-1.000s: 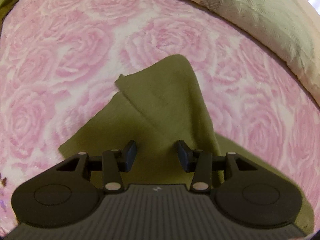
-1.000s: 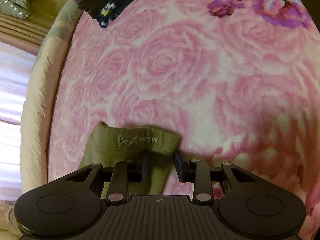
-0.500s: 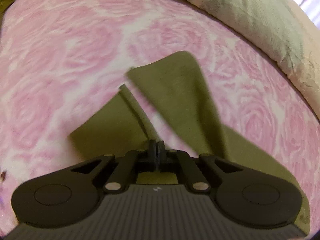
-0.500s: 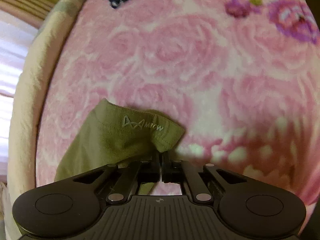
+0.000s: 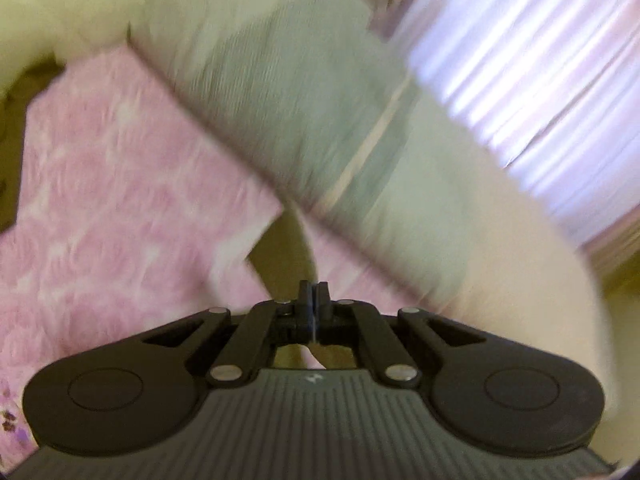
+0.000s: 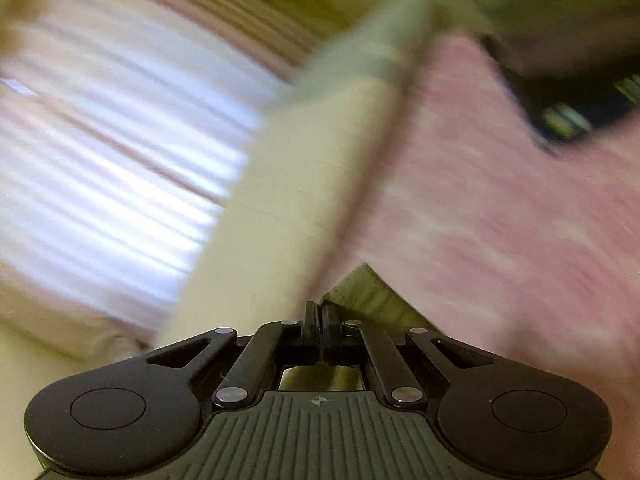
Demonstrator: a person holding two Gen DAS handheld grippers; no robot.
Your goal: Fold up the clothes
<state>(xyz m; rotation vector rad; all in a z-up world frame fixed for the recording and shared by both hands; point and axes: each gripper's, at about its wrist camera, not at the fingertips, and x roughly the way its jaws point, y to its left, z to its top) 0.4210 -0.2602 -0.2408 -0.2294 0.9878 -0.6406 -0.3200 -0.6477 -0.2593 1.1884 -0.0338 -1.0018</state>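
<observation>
Both views are blurred by motion. My left gripper (image 5: pixel 313 289) is shut on the olive-green garment (image 5: pixel 286 252), and only a narrow strip of cloth shows ahead of the jaws, raised off the pink rose-patterned blanket (image 5: pixel 120 184). My right gripper (image 6: pixel 320 308) is likewise shut on the olive-green garment (image 6: pixel 368 292), of which a small corner sticks out to the right of the fingertips. Most of the garment is hidden below the grippers.
A cream and grey-green quilt (image 5: pixel 320 120) runs along the bed's far edge, and the same quilt (image 6: pixel 288 200) shows in the right view. Beyond it hangs a bright curtain (image 5: pixel 540 80). Dark folded clothes (image 6: pixel 572 108) lie at the upper right on the blanket (image 6: pixel 500 200).
Both grippers closed on the garment, then lifted and swung with it. The views now tilt up toward the quilt and curtain, and the garment no longer lies spread on the blanket.
</observation>
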